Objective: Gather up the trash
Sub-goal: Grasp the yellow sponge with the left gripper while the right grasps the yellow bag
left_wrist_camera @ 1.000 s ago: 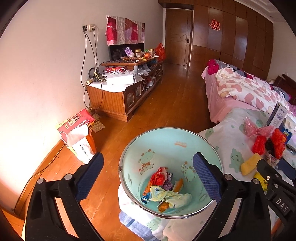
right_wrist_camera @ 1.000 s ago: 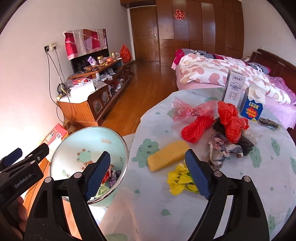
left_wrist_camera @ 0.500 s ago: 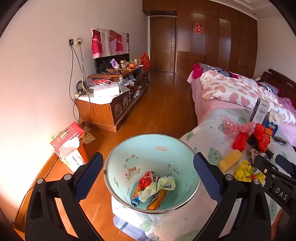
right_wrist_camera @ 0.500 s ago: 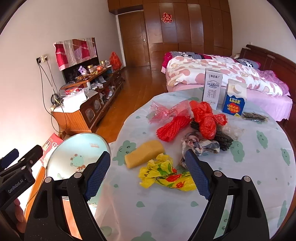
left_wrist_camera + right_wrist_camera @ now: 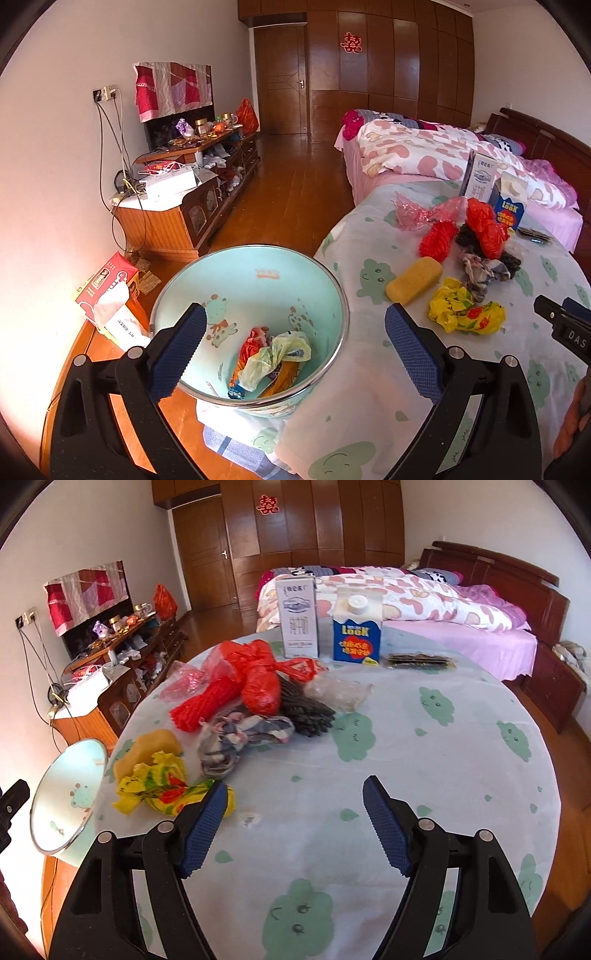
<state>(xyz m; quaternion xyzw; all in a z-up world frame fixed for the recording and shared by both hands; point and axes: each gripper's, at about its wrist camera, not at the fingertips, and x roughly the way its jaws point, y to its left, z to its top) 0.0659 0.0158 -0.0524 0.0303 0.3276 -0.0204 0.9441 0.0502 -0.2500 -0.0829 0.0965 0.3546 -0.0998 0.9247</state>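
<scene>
The left gripper (image 5: 293,345) hangs wide and empty over the bin (image 5: 334,284), which holds crumpled wrappers (image 5: 271,356). The right gripper (image 5: 295,823) – jaws closing, nothing between them – hovers above the table (image 5: 443,760), its left finger just beside the yellow wrapper (image 5: 159,790).

Before you, crumpled yellow wrapper (image 5: 162,790) lies nearest, beside yellow sponge (image 5: 147,747); striped rag (image 5: 236,738), red bags (image 5: 255,679) and two cartons (image 5: 325,627) lie farther. Left, mint bin (image 5: 295,273) holds wrappers (image 5: 269,358).
</scene>
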